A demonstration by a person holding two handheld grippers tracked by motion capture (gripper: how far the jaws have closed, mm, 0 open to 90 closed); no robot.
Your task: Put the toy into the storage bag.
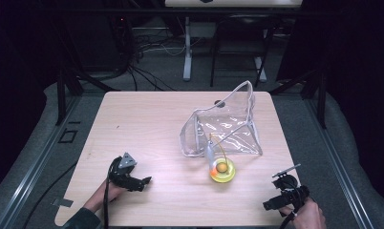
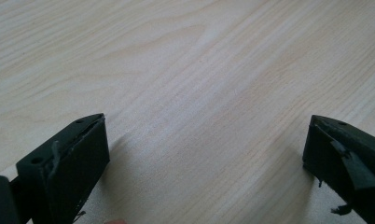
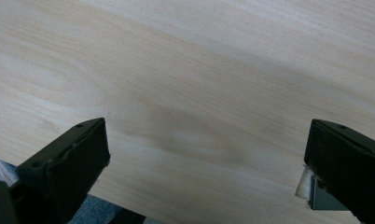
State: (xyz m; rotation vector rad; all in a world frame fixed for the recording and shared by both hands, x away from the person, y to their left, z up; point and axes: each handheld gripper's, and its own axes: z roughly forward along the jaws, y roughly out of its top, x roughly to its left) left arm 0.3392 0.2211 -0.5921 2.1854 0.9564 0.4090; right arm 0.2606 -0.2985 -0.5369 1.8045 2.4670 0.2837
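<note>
A clear plastic pouch stands open on the light wooden table, right of centre. Just in front of it lies a yellow ring-shaped toy with an orange centre, and a pale stick-like piece leans from it toward the pouch. My left gripper rests on the table at the front left, held by a hand; its jaws stand wide apart over bare wood. My right gripper sits at the front right corner, jaws also wide open above bare wood, nothing between them.
The table's front edge and floor show under my right gripper. Beyond the far edge stand table legs and loose cables on the floor. Dark frame posts flank both sides.
</note>
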